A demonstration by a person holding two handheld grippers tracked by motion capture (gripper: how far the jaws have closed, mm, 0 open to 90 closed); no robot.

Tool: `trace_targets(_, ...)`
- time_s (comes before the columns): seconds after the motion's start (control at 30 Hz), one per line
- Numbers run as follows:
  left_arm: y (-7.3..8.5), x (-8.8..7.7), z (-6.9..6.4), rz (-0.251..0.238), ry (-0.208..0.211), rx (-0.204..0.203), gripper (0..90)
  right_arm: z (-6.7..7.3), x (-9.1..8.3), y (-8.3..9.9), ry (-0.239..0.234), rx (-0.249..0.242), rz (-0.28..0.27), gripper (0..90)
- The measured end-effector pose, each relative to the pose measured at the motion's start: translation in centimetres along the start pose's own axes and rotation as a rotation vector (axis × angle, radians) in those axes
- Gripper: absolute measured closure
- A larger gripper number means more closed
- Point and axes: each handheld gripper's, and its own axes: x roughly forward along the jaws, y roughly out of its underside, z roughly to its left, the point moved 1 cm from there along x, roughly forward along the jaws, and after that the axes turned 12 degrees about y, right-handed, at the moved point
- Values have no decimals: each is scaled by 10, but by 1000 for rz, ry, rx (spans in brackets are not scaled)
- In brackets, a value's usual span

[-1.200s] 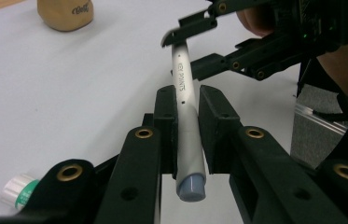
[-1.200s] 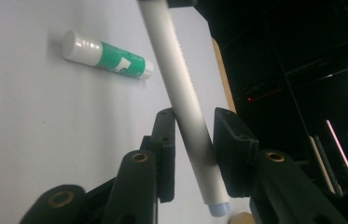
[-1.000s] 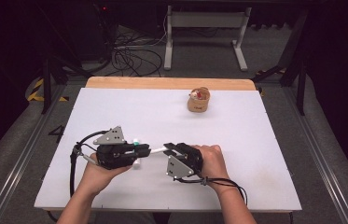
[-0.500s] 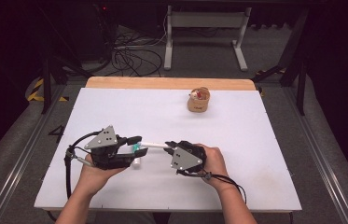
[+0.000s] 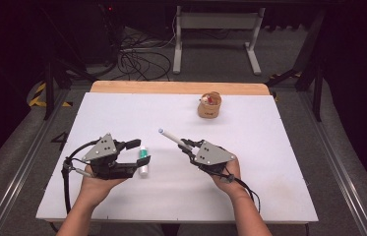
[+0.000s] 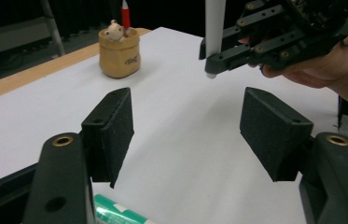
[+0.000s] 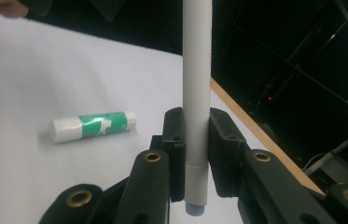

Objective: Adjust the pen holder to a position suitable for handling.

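Marker (image 5: 173,138) sits uncapped, clamped in the right gripper (image 5: 189,145) jaws above the tabletop (image 5: 269,162); its green-labelled cap (image 5: 143,161) lies released between the just-opening left gripper (image 5: 139,151) jaws; the pot (image 5: 209,105) probably awaits it

Bright, even overhead light on the white table (image 5: 122,118); dark surroundings; soft shadows; mild blur.

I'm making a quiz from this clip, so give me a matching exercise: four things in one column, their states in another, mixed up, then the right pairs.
Things:
1. white pen
2. green-and-white tube
3. left tool
4. tan pot

States:
A. lying flat on the white table
B. standing near the table's far edge
C. clamped in the right tool
D. jaws apart, nothing between them

Pairs: 1-C, 2-A, 3-D, 4-B
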Motion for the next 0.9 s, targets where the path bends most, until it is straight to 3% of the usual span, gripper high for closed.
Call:
trace_targets(0.3,0,-11,1,-45,-21,13,300,-12,-4,3,36,126,-43,785)
trace_targets(0.47,1,-12,1,-46,-26,17,289,-18,-5,5,54,171,-57,785)
trace_targets(0.63,1,-13,1,-43,-27,26,279,-27,-4,6,92,256,-93,785)
trace_targets(0.9,1,-17,2,-53,-28,25,276,-47,-5,6,149,293,-98,785)
